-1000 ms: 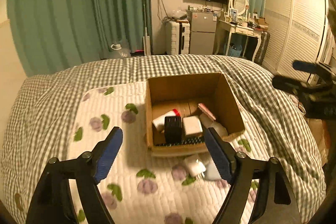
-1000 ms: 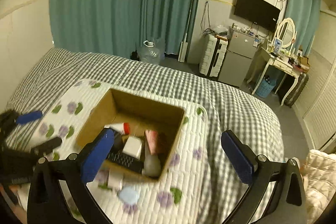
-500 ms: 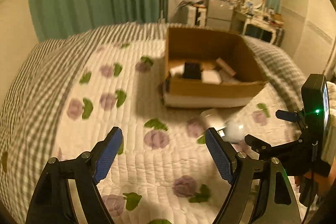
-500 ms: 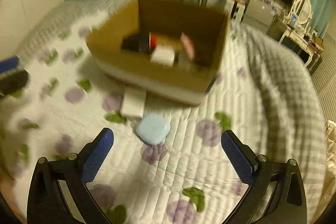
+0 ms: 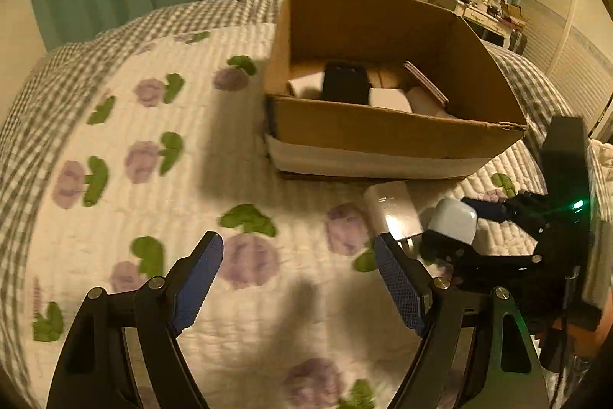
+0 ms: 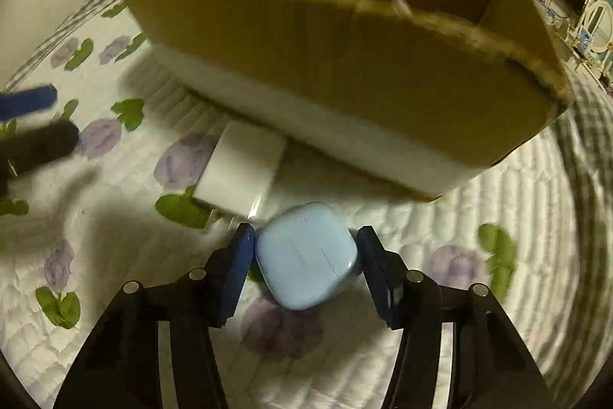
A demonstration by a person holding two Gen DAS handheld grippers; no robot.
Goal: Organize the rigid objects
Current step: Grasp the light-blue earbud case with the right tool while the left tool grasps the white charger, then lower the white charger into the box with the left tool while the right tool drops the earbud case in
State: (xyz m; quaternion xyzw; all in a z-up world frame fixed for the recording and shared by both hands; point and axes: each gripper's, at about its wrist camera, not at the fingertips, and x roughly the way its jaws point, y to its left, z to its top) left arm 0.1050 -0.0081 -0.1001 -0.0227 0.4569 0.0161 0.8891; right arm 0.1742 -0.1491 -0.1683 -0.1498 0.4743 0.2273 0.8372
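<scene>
Both my grippers have dropped close to the bed [image 5: 115, 186] since a second ago. Only my left view looks into the cardboard box [image 5: 383, 137]; my right view shows just its outer wall. My right gripper [image 6: 306, 252] jaws bracket the blue case [image 6: 306, 255], seemingly touching both sides. My left gripper [image 5: 299, 278] jaws stand apart, beside a white box [image 5: 390, 213].

One open brown cardboard box [image 5: 383, 129] sat upper centre; below it lay one white rectangular block [image 6: 241, 175] and one pale-blue rounded case [image 6: 306, 253].
</scene>
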